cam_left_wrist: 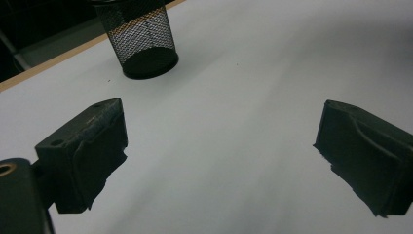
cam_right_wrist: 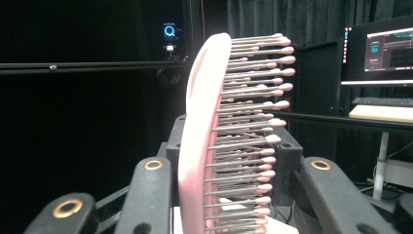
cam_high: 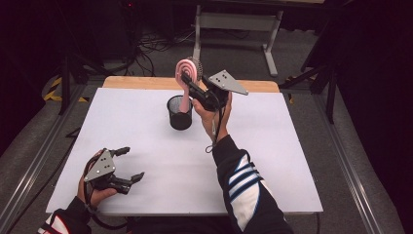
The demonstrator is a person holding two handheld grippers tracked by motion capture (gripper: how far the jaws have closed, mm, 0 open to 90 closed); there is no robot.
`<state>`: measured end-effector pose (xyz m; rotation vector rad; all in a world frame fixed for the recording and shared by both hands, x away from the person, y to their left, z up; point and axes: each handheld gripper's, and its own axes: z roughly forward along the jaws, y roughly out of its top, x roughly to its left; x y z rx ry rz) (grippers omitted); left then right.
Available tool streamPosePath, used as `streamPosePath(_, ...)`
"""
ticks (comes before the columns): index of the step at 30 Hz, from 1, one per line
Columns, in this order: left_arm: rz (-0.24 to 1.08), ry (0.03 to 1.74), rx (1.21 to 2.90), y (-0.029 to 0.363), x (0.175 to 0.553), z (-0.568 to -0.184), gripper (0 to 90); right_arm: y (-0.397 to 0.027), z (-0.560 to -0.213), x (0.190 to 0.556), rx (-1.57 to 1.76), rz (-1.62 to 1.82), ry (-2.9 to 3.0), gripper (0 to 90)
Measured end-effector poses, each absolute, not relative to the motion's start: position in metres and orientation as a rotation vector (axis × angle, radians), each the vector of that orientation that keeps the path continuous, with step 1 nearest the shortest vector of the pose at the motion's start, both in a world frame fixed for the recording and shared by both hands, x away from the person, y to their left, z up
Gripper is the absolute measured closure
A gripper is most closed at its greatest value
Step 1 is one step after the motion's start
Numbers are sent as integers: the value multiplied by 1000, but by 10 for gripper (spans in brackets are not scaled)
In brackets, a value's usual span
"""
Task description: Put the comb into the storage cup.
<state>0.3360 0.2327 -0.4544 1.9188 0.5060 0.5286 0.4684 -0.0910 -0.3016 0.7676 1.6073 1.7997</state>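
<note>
A pink hairbrush (cam_high: 188, 71) with metal pins stands nearly upright over a black mesh cup (cam_high: 179, 117) at the table's back middle. Its handle end dips into the cup's mouth. My right gripper (cam_high: 191, 86) is shut on the brush below its head. In the right gripper view the brush (cam_right_wrist: 202, 136) rises between the two jaws with its pins pointing right. My left gripper (cam_high: 132, 163) rests open near the front left corner, nothing between its fingers. The left gripper view looks past that gripper (cam_left_wrist: 219, 146) to the cup (cam_left_wrist: 146, 41) farther off.
The white table top (cam_high: 146, 141) has a wooden strip (cam_high: 131, 82) along its back edge. A grey stand (cam_high: 234, 24) and cables lie on the floor behind. A lit monitor (cam_right_wrist: 380, 48) and a keyboard (cam_right_wrist: 382, 112) stand in the dark room.
</note>
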Motion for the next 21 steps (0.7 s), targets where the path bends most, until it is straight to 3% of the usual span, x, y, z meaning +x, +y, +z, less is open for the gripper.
streamPosePath(21,522,498,1912,233,335,-454,59,-83,-313,479,809,1767,1611,633)
